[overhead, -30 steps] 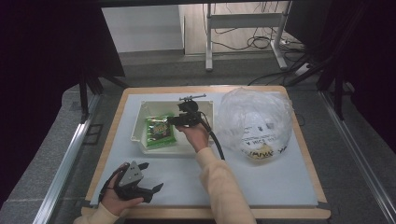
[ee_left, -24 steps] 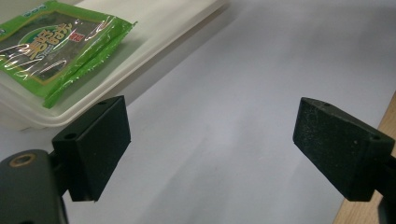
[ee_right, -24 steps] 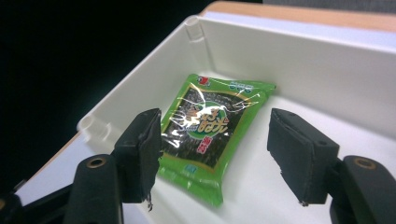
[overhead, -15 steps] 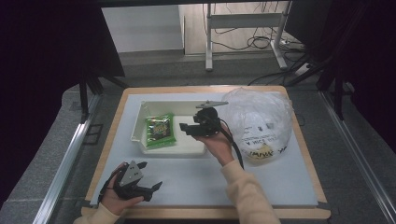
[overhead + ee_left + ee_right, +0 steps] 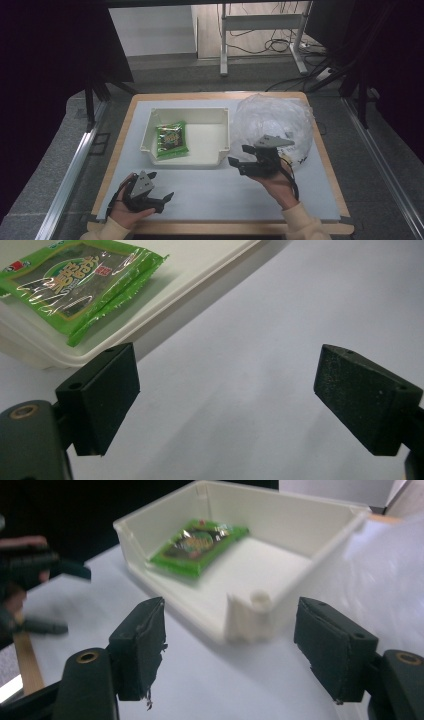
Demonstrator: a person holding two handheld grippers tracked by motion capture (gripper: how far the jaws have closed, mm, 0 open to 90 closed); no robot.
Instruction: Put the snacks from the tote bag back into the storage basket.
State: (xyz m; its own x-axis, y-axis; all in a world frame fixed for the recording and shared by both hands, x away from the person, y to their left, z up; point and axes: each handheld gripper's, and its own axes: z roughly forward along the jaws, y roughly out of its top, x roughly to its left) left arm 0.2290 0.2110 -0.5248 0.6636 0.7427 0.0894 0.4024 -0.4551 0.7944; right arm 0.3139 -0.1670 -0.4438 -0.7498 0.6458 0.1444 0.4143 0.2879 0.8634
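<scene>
Right claw (image 5: 239, 161) pulled back from bin (image 5: 220, 154), jaws spread, empty | green packet (image 5: 171, 139) lies inside bin, delivered | left claw (image 5: 160, 186) idle, unclenched, on table (image 5: 210, 190) | next likely: plastic bag (image 5: 272, 120).

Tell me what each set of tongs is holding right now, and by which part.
Nothing is held. The left tongs and the right tongs both stand open with bare table between the jaws. The green snack packet lies loose in the white bin.

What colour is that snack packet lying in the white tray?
Bright green with a dark printed panel; the snack packet shows best in the left gripper view.
</scene>
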